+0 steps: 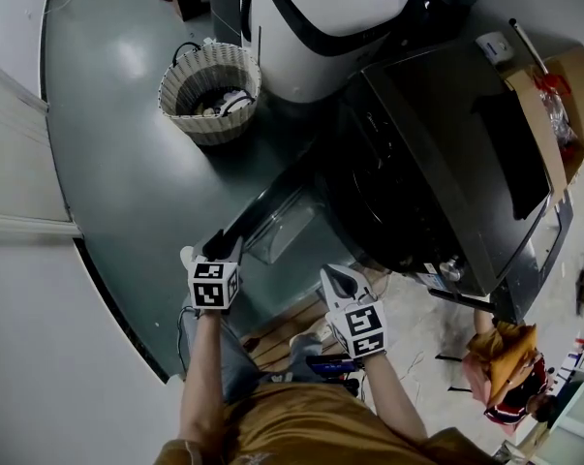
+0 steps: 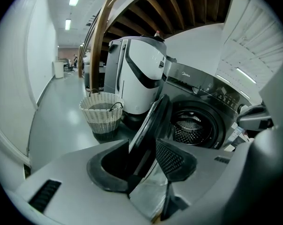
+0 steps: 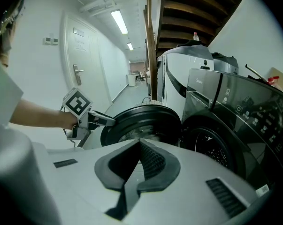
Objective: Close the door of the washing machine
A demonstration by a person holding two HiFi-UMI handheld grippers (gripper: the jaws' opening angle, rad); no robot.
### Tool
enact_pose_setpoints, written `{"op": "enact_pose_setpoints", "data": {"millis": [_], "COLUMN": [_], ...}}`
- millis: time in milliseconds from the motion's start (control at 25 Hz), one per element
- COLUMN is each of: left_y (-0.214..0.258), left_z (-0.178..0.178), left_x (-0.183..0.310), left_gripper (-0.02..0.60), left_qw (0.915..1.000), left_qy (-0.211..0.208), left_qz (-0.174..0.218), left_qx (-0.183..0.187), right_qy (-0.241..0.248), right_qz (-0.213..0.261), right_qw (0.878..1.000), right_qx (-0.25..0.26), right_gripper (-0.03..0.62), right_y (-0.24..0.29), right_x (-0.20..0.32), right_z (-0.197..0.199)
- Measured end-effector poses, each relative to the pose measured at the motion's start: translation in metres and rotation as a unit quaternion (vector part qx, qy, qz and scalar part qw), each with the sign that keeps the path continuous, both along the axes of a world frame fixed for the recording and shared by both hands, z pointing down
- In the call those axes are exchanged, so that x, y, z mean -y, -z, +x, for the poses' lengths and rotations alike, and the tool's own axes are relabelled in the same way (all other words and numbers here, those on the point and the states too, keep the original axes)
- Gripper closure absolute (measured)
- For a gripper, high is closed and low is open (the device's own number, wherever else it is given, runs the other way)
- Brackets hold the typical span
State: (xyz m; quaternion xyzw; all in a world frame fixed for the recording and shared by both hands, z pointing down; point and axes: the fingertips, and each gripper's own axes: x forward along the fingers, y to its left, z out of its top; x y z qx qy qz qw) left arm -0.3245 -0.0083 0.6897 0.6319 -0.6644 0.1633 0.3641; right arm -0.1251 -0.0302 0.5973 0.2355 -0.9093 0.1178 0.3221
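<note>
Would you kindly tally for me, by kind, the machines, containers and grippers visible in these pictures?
Washing machine: 1
White appliance: 1
Wicker basket: 1
Cardboard box: 1
Grippers: 2 (left gripper on the door; right gripper shut, empty)
Total: 6

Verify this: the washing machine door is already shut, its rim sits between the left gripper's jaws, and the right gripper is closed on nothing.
The door is not shut: the left gripper view shows it swung open, clear of the drum. The rest holds: rim between the jaws of the left gripper, right gripper closed, empty.
</note>
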Motion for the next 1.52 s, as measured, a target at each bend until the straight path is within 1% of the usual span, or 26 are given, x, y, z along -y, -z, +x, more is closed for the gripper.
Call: {"op": "enact_pose_setpoints", "data": {"millis": [440,680,1080,1520], "left_y": [-0.001,-0.001,-0.001,-0.003], "left_z": [0.001,0.008,0.025,0.053], "left_x": [0.0,-0.002,-0.008,-0.016], "left_gripper": [0.385,0.385,0.4,0.416], "left_qw": [0.9999,0.9998,0.9996,0.9987], "left_qy": [0.012,0.015,0.004,-0.019], "left_qz": [-0.011,-0.015,-0.027,-0.045], "left_qx": [-0.001,-0.005,0.002,0.01], "right_qy": [-0.013,-0.021,-0.033,-0.052], "right_qz": [0.001,0.004,0.006,0.011], "right_qw": [1.0,1.0,0.999,0.998], "right_qx": [0.005,0.009,0.016,0.032], "right_gripper": [0.582,0.582,0.582,0.582], "right_y": [0.004,0.007,0.013,0.029], "right_x": [0.001,0.001,-0.005,-0.009], "right_z": [0.014,0.025,0.042,0.069]}}
